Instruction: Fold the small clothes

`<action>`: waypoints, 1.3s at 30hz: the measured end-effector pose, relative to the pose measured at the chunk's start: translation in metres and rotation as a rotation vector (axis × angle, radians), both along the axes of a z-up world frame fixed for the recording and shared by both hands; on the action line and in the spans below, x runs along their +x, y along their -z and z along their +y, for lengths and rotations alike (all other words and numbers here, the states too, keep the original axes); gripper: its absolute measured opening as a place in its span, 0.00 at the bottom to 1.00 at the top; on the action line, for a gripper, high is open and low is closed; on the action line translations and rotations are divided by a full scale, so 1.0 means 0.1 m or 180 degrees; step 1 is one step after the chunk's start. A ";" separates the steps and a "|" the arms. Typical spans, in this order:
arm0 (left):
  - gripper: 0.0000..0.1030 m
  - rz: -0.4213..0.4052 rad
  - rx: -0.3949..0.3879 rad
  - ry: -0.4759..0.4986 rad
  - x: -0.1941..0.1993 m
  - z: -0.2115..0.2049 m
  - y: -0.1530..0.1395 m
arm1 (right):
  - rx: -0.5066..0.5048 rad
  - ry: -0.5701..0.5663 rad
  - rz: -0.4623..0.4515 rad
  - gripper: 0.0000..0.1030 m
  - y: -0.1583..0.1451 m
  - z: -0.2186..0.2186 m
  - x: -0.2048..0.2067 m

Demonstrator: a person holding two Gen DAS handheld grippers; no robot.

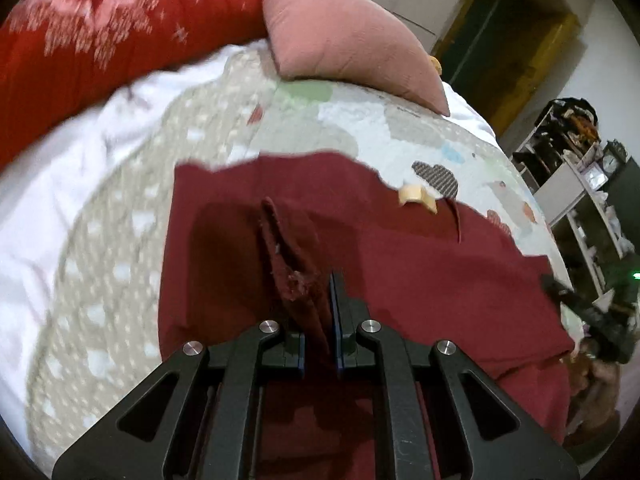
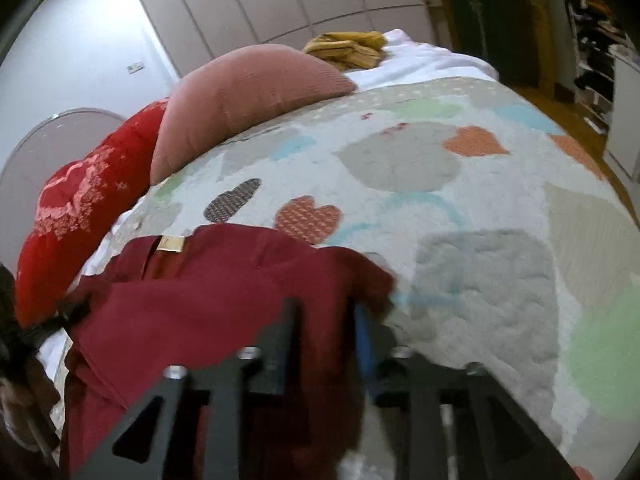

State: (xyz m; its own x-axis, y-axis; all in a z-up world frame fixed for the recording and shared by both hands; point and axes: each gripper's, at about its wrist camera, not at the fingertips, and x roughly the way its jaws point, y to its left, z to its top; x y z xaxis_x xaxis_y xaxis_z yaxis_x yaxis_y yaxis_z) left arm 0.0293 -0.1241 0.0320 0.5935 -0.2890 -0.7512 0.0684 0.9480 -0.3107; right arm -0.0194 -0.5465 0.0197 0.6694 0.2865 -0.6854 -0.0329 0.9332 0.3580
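1. I look down along both grippers onto a bed covered with a pale quilt (image 2: 460, 208) patterned with hearts and cloud shapes.
2. A dark red garment (image 1: 400, 248) lies spread on the quilt near its edge, a small cream tag (image 1: 416, 196) at its far side.
3. My left gripper (image 1: 320, 292) is clenched on a raised fold of the dark red garment; the cloth stands up in a ridge between the nearly closed fingers.
4. My right gripper (image 2: 326, 320) sits at the garment's other edge. Red cloth lies between its parted fingers, but the view is blurred and I cannot tell whether the pads press on it.
5. A pink pillow (image 2: 248, 96) and a bright red cushion (image 1: 100, 40) with a pale pattern rest at the far side of the bed.
6. A yellow cloth (image 2: 348, 50) lies bunched behind the pillow.
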 end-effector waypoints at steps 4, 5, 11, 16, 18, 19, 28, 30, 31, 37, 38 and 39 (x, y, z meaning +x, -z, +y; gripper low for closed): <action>0.08 -0.0036 -0.0054 0.0021 -0.03 0.03 -0.03 | -0.0064 -0.0015 -0.0195 0.35 -0.30 -0.02 -0.33; 0.08 -0.0029 -0.0061 0.0016 -0.02 0.03 -0.03 | -0.0102 -0.0119 -0.0223 0.35 -0.35 0.04 -0.41; 0.10 -0.0001 -0.0069 0.0006 -0.05 0.06 0.02 | -0.0671 -0.0642 0.0035 0.34 -0.07 0.53 -0.64; 0.24 -0.0034 0.0111 -0.0039 -0.21 0.14 -0.16 | -0.0683 -0.0601 0.0131 0.34 -0.06 0.46 -0.75; 0.34 -0.0151 0.0181 -0.0048 -0.28 0.17 -0.26 | -0.0674 -0.0538 0.0097 0.34 -0.17 0.43 -0.77; 0.47 -0.0208 0.0199 -0.0069 -0.31 0.19 -0.32 | -0.0655 -0.0496 0.0049 0.34 -0.23 0.41 -0.77; 0.59 -0.0127 0.0163 -0.0189 -0.09 0.17 -0.14 | -0.0463 -0.0197 0.0060 0.36 -0.28 0.52 -0.33; 0.59 0.0046 0.0244 -0.0226 0.01 0.16 0.02 | -0.0571 -0.0178 0.0099 0.36 -0.20 0.56 -0.23; 0.59 0.0099 0.0237 -0.0242 0.05 0.17 0.08 | -0.0643 -0.0140 0.0128 0.36 -0.16 0.57 -0.18; 0.59 0.0117 0.0145 -0.0260 0.05 0.24 0.07 | -0.0591 -0.0106 0.0186 0.36 -0.09 0.48 -0.06; 0.59 0.0123 0.0112 -0.0240 0.01 0.27 0.04 | -0.0538 -0.0104 0.0200 0.36 -0.13 0.44 -0.11; 0.59 0.0122 0.0079 -0.0212 -0.05 0.30 0.00 | -0.0469 -0.0086 0.0205 0.37 -0.17 0.39 -0.18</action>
